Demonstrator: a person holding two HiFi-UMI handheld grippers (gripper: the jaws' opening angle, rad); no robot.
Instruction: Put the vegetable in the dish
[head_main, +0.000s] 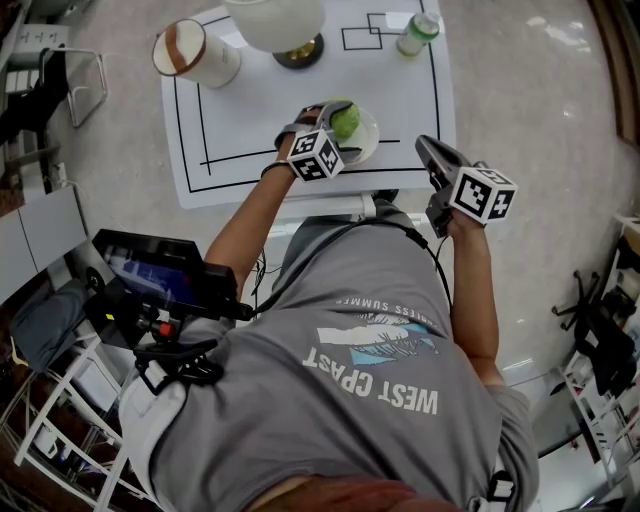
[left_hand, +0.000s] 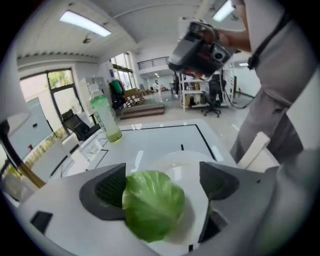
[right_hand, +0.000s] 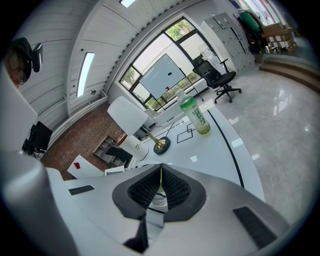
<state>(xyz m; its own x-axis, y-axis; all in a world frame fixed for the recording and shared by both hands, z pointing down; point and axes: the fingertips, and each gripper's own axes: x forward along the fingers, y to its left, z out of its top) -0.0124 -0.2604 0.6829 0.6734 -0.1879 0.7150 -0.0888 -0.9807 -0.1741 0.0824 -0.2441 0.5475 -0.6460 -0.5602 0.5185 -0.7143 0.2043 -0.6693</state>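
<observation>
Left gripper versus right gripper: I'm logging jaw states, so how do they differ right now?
The left gripper has its jaws apart; the right gripper has them together. The left has the green vegetable between its jaws, above the dish; the right holds nothing. Both have dark ribbed pads.

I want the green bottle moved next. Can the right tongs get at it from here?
Probably yes: bare table lies between the right tongs and the green bottle; they're shut and empty.

The cabbage (left_hand: 152, 210) hides part of the dish (left_hand: 180, 160); the top edge crops the lamp shade (head_main: 273, 22).
</observation>
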